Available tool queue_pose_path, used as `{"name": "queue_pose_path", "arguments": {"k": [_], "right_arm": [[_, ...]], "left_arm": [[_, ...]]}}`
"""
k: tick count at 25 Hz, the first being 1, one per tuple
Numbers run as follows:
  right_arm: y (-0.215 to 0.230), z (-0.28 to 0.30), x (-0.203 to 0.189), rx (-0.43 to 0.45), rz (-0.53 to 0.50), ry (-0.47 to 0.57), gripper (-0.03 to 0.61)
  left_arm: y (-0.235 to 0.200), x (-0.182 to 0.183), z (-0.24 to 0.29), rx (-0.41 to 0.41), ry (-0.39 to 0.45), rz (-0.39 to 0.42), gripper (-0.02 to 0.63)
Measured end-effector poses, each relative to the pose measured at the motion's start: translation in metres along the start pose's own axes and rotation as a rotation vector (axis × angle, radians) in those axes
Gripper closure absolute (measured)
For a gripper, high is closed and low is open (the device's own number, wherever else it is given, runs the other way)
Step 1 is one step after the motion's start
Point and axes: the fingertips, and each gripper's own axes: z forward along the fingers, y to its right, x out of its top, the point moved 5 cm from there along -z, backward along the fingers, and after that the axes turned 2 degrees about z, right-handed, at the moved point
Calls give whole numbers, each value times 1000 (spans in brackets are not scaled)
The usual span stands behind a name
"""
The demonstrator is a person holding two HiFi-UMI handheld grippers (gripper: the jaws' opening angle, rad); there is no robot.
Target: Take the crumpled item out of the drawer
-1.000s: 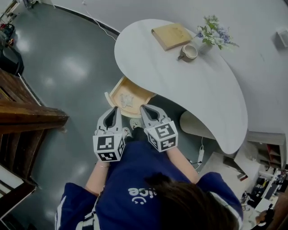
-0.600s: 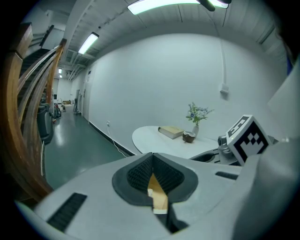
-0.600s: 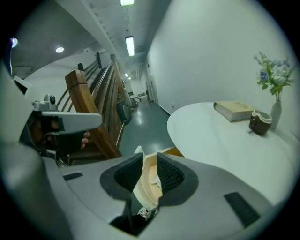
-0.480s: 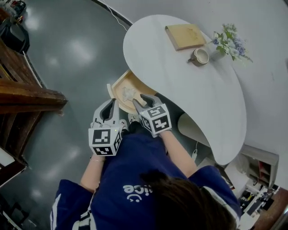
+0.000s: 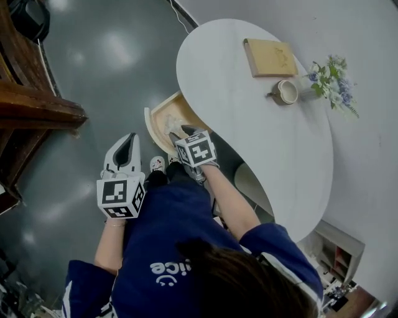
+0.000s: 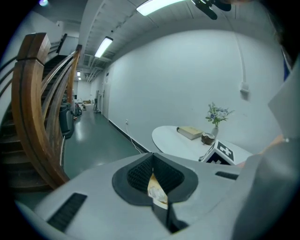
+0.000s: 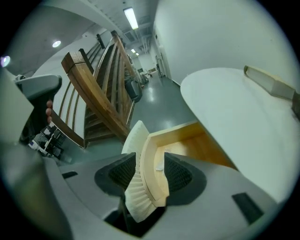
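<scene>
Drawer front (image 7: 134, 135) within spread right tool (image 7: 150, 158)

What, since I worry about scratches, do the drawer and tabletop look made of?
Drawer: pale wood inside, matte and warm tan; its front looks white and ribbed, material unclear. Tabletop: smooth white with a soft sheen, perhaps paint or laminate.

**A:** Head view's pretty dim, just soft glare patches on the floor (image 5: 117, 46).

**B:** Yeah, both gripper views bend hard at the edges, ceiling strip lights (image 6: 159, 4) are blown out, left claw (image 6: 153, 171) looks soft up close.
</scene>
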Motion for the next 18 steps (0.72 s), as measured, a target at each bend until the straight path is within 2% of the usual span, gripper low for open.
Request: {"name": "queue_pose_path", "arguments": {"k": [4,11,16,18], "right_arm": [[10,29,-6,2,0,-75,377],[27,73,-15,-24,-45,-189,371],[37,99,-24,-38,-54,-240,367],[39,113,-21,-26,-60,-244,359]], "left_arm": [[-12,-11,-3,58,-27,-93,609],[-18,-23,-7,118,-60,-120,609],[-33,-31,-15,166,-77,-214,609],[-40,-31,-16,185,-90,-190,609]]}}
